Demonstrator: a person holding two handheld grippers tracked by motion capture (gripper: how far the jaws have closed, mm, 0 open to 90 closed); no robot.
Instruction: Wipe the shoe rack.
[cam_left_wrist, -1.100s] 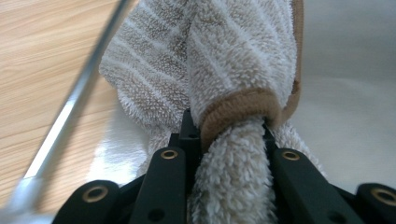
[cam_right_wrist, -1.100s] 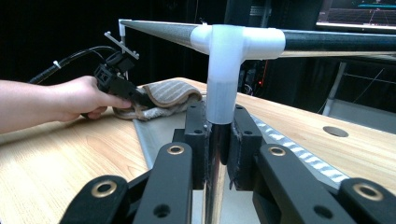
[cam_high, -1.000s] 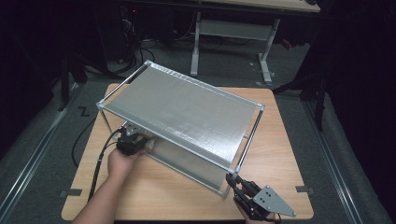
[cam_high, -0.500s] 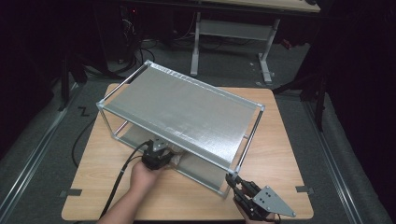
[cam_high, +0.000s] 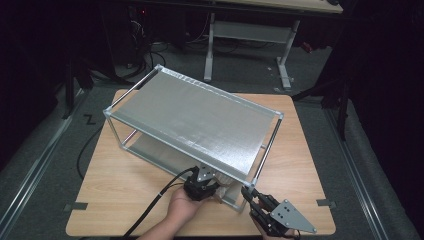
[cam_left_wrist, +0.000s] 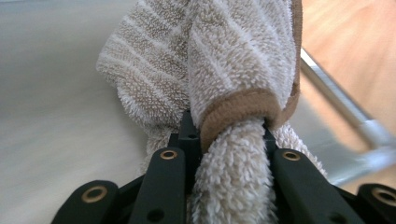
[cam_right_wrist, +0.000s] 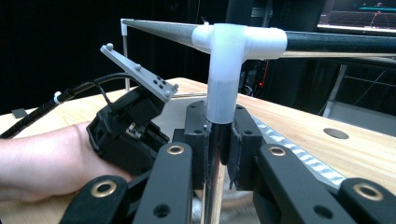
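A beige striped towel is bunched between the jaws of my left gripper, which is shut on it. The towel rests on the lower shelf of a two-tier metal rack. In the high view the left gripper reaches under the rack's front edge near its right corner, with a bit of the towel beside it. My right gripper is shut on the rack's front right post, just below the white corner joint. It stands at the table's near edge in the high view.
The rack sits askew on a wooden table. The left gripper's cable trails off the near edge. In the right gripper view the left gripper and the person's hand are close by. Desk legs stand behind the table.
My left gripper has slid to the right along the rack's front, from near the left corner to near the right corner, carrying the towel over the lower shelf. The right gripper has stayed put.
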